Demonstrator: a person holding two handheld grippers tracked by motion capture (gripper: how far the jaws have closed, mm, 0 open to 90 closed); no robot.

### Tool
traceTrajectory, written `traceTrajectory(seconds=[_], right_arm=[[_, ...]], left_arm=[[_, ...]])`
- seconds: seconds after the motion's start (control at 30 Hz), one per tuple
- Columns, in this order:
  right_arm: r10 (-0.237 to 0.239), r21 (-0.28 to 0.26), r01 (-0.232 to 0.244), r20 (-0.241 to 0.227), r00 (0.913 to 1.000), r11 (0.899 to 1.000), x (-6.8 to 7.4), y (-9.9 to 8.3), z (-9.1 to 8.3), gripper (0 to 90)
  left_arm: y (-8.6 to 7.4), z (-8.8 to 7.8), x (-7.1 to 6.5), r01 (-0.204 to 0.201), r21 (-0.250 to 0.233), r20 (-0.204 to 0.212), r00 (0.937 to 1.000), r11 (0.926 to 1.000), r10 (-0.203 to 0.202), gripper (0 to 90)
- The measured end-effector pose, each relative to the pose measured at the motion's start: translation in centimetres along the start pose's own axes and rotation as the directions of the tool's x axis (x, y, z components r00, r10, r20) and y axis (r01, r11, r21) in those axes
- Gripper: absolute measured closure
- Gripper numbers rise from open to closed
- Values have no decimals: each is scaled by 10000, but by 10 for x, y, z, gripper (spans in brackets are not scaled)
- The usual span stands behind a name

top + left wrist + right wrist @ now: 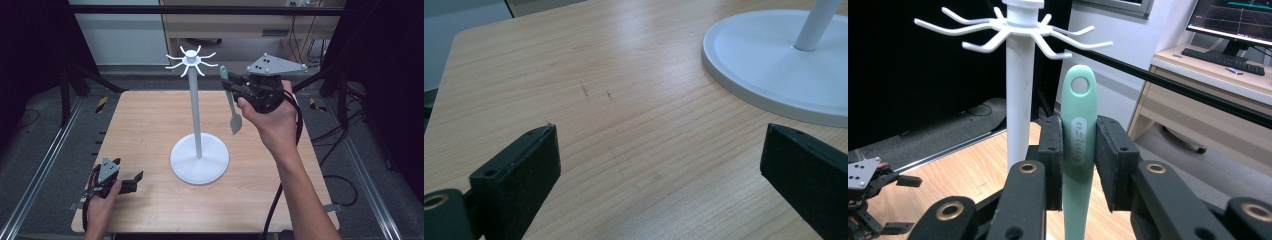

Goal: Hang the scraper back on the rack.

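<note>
- Right gripper (235, 90) is being held up in the air, right of the white hook stand (198, 125), above the wooden table (145, 130).
- Its jaws are clamping a mint-green utensil (1079, 150) by the handle; the hanging hole is sitting above the jaws, pointing up.
- In the high view the utensil's (232, 102) flat grey-green blade end is hanging down below the gripper, off the table.
- Utensil top is sitting near the stand's hook ring (1013, 30), slightly below and beside it, not touching any hook.
- Left gripper (134, 181) is resting low at the near-left table corner, jaws spread wide, gripping nothing.
- Stand's round base (774, 65) is sitting just ahead-right of the left jaws, apart from them.
- Left gripper is also showing at the right gripper view's bottom-left (893, 205).
</note>
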State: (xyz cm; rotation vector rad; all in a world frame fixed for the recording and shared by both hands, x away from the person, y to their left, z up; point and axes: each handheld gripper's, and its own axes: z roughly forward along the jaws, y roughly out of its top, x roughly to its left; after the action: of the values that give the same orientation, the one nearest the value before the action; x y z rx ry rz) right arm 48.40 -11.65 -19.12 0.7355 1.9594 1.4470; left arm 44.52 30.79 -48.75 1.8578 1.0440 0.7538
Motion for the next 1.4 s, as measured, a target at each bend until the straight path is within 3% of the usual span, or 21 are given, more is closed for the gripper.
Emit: traceTrajectory(seconds=[0.33,1.4], right_arm=[[-123,-35,123,-99,9999,9999,2,10,1,745],[-96,386,118,-568,9983,9992,2,15,17,743]], left_arm=[[0,0,0,-26,8,-3,10000,10000,26,24],[0,1,1,17,16,55,10000,10000,-17,24]])
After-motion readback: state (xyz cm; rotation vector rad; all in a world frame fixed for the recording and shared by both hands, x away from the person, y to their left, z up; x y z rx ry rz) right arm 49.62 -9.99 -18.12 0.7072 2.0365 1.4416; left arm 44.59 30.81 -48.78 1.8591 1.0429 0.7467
